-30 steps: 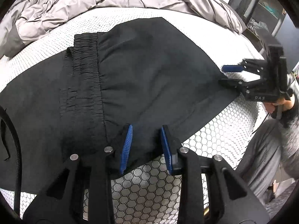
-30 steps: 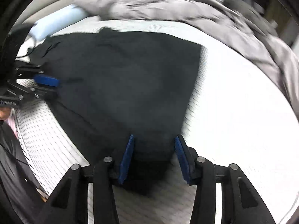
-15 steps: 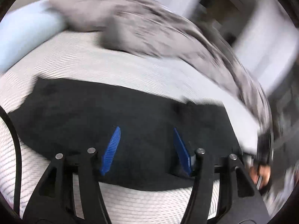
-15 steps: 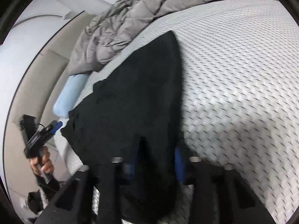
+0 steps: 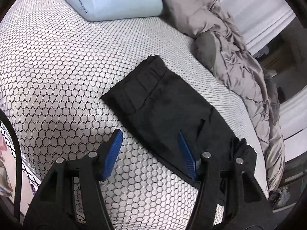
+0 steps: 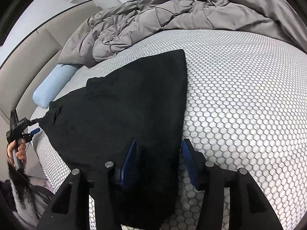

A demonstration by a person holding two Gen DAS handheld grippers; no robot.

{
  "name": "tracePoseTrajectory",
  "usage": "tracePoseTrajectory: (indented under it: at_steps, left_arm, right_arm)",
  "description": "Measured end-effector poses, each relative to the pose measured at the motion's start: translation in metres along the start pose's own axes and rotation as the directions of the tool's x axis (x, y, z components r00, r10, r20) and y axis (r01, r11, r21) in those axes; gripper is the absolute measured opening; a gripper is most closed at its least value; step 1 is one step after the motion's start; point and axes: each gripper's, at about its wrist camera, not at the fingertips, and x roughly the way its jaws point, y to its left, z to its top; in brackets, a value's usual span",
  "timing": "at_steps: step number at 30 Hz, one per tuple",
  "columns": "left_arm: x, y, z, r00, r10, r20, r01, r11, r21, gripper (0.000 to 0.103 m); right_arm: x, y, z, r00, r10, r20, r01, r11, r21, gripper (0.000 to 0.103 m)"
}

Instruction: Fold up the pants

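Black pants lie folded flat on the white honeycomb mattress, waistband at the far end. My left gripper stands open over their near left edge, its blue pads apart and clear of the cloth. In the right wrist view the pants spread from the middle to the left. My right gripper is opening, with the pants' near end lying between its jaws. The left gripper shows at the far left, at the pants' corner, held by a hand.
A light blue pillow lies at the head of the bed, also the pillow left of the pants. A crumpled grey duvet runs along the far side. The mattress edge drops off at the left, beside a black cable.
The left gripper swung sideways along the pants, rolled and widened its jaws. The right gripper closed on the pants' near end, then widened its jaws again. The pants now lie narrower.
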Motion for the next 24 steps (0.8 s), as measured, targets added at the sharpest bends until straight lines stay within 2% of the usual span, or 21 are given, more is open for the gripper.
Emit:
tracePoseTrajectory:
  at_steps: [4, 6, 8, 10, 11, 12, 14, 17, 19, 21, 22, 23, 24]
  left_arm:
    - [0.033, 0.013, 0.002, 0.997, 0.058, -0.056, -0.059, 0.998, -0.004, 0.056]
    - [0.047, 0.016, 0.009, 0.999, 0.041, -0.036, -0.043, 0.998, -0.045, 0.056]
    - [0.050, 0.013, 0.015, 0.998, 0.055, 0.005, -0.055, 0.997, -0.054, 0.044]
    - [0.051, 0.009, 0.015, 0.998, 0.049, 0.040, -0.047, 0.998, -0.052, 0.018]
    - [0.048, 0.004, 0.012, 0.998, 0.016, 0.068, -0.012, 0.998, -0.060, 0.008]
    - [0.046, -0.001, 0.013, 0.997, 0.014, 0.082, -0.009, 0.998, -0.062, 0.005]
    - [0.031, -0.028, 0.008, 0.986, 0.037, 0.162, -0.041, 0.999, 0.020, 0.003]
    - [-0.004, -0.087, -0.006, 0.965, -0.029, 0.259, -0.017, 0.985, 0.173, 0.001]
    - [-0.027, -0.130, -0.023, 0.947, -0.101, 0.305, 0.020, 0.966, 0.257, 0.001]
    - [-0.044, -0.185, -0.046, 0.937, -0.203, 0.285, 0.091, 0.929, 0.360, 0.001]
    - [-0.052, -0.213, -0.061, 0.931, -0.256, 0.262, 0.128, 0.898, 0.421, 0.001]
    - [-0.059, -0.250, -0.086, 0.919, -0.327, 0.219, 0.182, 0.847, 0.500, 0.001]
    - [-0.063, -0.270, -0.102, 0.913, -0.365, 0.183, 0.216, 0.813, 0.540, 0.002]
  right_arm:
    - [-0.002, 0.000, -0.002, 1.000, 0.009, -0.011, -0.009, 1.000, 0.000, 0.050]
    - [-0.009, -0.003, -0.011, 1.000, 0.015, -0.018, -0.015, 1.000, -0.011, 0.050]
    - [-0.004, 0.001, -0.009, 1.000, 0.004, -0.023, -0.005, 1.000, -0.025, 0.051]
    - [0.001, 0.002, -0.011, 1.000, 0.002, -0.029, -0.003, 0.999, -0.033, 0.051]
    - [0.003, 0.003, -0.012, 0.999, 0.001, -0.034, -0.002, 0.999, -0.034, 0.051]
    - [0.004, 0.004, -0.013, 0.999, 0.002, -0.039, -0.004, 0.999, -0.038, 0.051]
    - [0.004, 0.005, -0.014, 0.999, 0.000, -0.036, -0.002, 0.999, -0.050, 0.051]
    - [-0.002, 0.003, -0.013, 1.000, 0.000, -0.017, -0.001, 0.999, -0.045, 0.051]
    - [-0.006, 0.002, -0.011, 1.000, 0.003, -0.006, -0.004, 0.999, -0.034, 0.051]
    - [-0.009, 0.001, -0.009, 1.000, 0.002, 0.005, -0.002, 1.000, -0.027, 0.051]
    - [-0.011, 0.002, -0.008, 1.000, 0.002, 0.010, -0.001, 1.000, -0.028, 0.051]
    - [-0.014, 0.002, -0.007, 1.000, 0.002, 0.020, -0.001, 1.000, -0.029, 0.051]
    - [-0.017, 0.001, -0.006, 1.000, 0.001, 0.031, 0.000, 1.000, -0.028, 0.051]
